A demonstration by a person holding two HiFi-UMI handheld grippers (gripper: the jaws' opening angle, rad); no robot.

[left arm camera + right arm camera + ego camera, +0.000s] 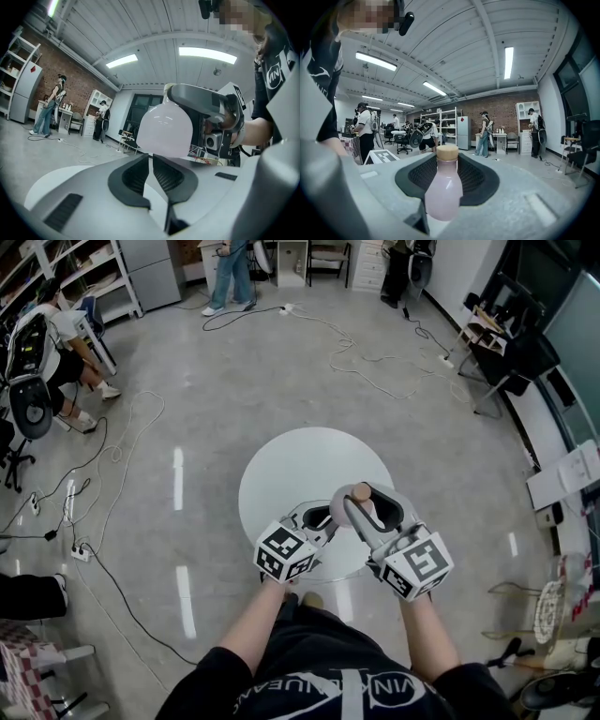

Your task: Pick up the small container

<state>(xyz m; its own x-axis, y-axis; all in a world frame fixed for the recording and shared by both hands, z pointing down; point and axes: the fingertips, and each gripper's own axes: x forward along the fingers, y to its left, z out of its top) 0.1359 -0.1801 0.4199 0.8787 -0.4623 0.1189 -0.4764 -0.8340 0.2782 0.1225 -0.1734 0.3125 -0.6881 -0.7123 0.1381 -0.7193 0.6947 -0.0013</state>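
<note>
Grips the small container (pixel 443 192) in the right gripper (pixel 371 504), with the jaws set wide to take the body and a dark ribbed pad (pixel 480 180) pressed on each flank. Looks pale pinkish-white, bottle-shaped, and stands upright under a tan cap (pixel 447 152). Rises with neck and cap above the pad line in the right gripper view. Shows from the head camera only as a tan disc between the jaw tips, over the near right part of the round white table (pixel 300 460). Cannot be placed for certain as resting on the tabletop or raised just off it, since no view shows the base.

Keeps nothing in the left gripper (pixel 151 157). Has the two black pads (pixel 133 180) drawn together to a thin seam at the tips, with no object between them. Points across toward the other gripper, just beside it over the table's near edge, without touching the bottle. Looks straight at the bottle's rounded white body from close by, with the right gripper's grey jaw arching over the top of it.

Carries a marker cube at the rear of each tool: left cube (pixel 286 552) and right cube (pixel 419 565), both near the person's forearms at the table's near rim.
</note>
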